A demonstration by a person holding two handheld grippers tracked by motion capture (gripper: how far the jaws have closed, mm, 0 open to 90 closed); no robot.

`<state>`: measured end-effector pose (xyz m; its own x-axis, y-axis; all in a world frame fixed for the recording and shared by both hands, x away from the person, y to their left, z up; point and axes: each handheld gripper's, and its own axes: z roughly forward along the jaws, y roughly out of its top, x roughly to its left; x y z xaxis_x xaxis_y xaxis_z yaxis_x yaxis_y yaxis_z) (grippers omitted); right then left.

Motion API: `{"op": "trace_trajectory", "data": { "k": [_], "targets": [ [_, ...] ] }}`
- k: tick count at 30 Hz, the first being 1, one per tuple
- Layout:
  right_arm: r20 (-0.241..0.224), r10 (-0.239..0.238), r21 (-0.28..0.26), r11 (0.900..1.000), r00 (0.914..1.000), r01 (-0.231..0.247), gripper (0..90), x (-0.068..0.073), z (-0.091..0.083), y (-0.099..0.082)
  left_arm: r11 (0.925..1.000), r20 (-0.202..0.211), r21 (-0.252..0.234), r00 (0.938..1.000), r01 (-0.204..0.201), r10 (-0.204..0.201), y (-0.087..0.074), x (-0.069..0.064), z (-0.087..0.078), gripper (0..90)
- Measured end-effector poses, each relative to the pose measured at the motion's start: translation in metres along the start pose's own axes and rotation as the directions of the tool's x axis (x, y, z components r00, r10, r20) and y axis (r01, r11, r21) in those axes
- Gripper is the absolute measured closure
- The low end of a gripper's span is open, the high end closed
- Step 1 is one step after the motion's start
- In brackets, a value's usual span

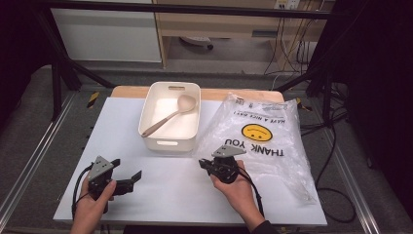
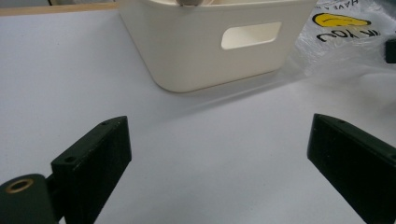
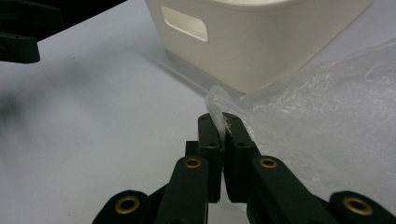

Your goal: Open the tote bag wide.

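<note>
White table point(image 1: 160, 195), right gripper point(image 3: 223, 122) pinching plastic bag point(image 3: 327, 112).

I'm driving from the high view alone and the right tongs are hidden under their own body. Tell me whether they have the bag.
Observer: Yes. In the right gripper view the right tongs are shut on a corner of the plastic bag, and a bit of film sticks up between the jaws.
Operator: Report the left ones.
Observer: The left gripper view shows the left tongs wide open over bare table, nothing between them.
Operator: Give me what they point at.
Observer: They face the near wall of the white bin, towards its handle slot.
</note>
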<state>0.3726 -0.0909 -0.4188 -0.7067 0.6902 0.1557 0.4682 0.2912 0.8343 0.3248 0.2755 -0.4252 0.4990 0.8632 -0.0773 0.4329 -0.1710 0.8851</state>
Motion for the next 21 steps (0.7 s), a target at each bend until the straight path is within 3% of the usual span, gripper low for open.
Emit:
{"op": "trace_trajectory", "data": {
  "k": [17,21],
  "targets": [
    [0.043,0.009,-0.007,0.9999,0.999,-0.008,88.1,-0.01,0.008,0.015,1.0,0.002,0.002,1.0,0.001,-0.001,0.0,0.0,0.001,5.9],
    [0.071,0.021,-0.014,0.9997,0.9972,-0.021,88.2,-0.018,0.009,0.018,1.0,0.003,0.004,1.0,-0.001,0.001,0.0,-0.001,0.001,5.9]
  ]
}}
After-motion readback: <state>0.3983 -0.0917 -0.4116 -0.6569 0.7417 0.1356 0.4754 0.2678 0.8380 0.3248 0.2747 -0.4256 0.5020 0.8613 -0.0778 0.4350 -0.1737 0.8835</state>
